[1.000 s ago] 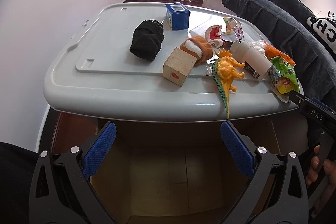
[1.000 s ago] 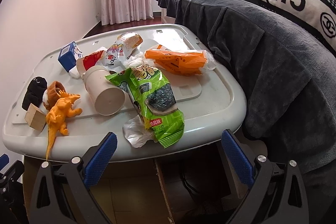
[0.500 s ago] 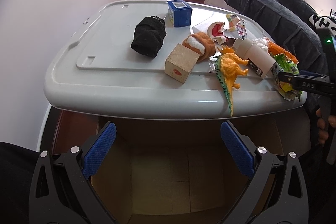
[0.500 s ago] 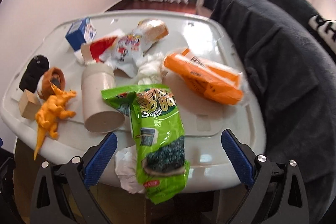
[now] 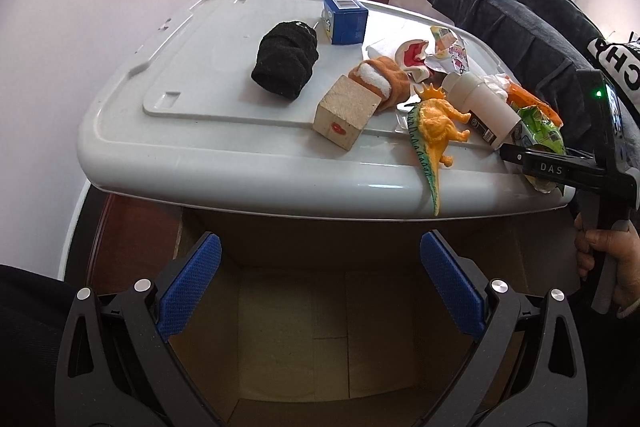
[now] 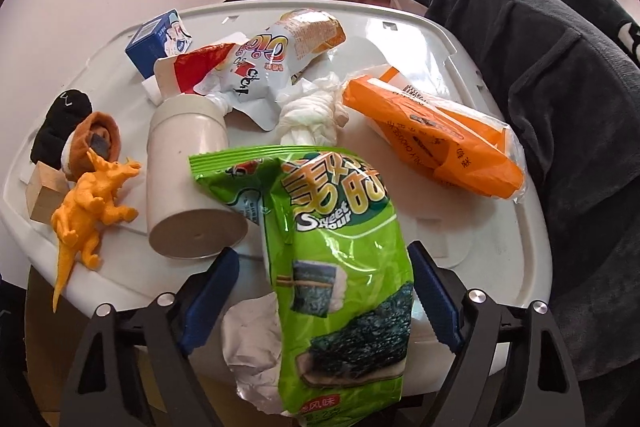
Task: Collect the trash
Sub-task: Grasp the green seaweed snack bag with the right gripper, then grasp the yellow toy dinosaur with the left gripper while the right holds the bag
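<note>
Closing my right claw around the green seaweed snack bag

My right gripper (image 6: 324, 299) straddles the green seaweed snack bag (image 6: 340, 267), which lies at the near edge of the grey plastic lid (image 6: 500, 259) and hangs partly over it. Its jaws have just been narrowing with the bag between them; the blue pads (image 6: 208, 291) stand just beside the bag's sides, and I cannot tell that they press it yet. A crumpled white tissue (image 6: 248, 343) pokes out from under the bag on its left.

Other rubbish lies further back on the lid: a white cylindrical container (image 6: 188, 183) on its side touching the bag's top corner, a torn white snack pouch (image 6: 272, 67), a knotted tissue (image 6: 312, 111) and an orange wrapper (image 6: 436, 143).

My left gripper (image 5: 320, 287) hangs released over the open cardboard box (image 5: 332, 339) below the lid's edge, nothing between its pads. An orange toy dinosaur (image 5: 434, 131), a wooden block (image 5: 346, 117) and a black sock (image 5: 286, 59) sit on the lid too.
</note>
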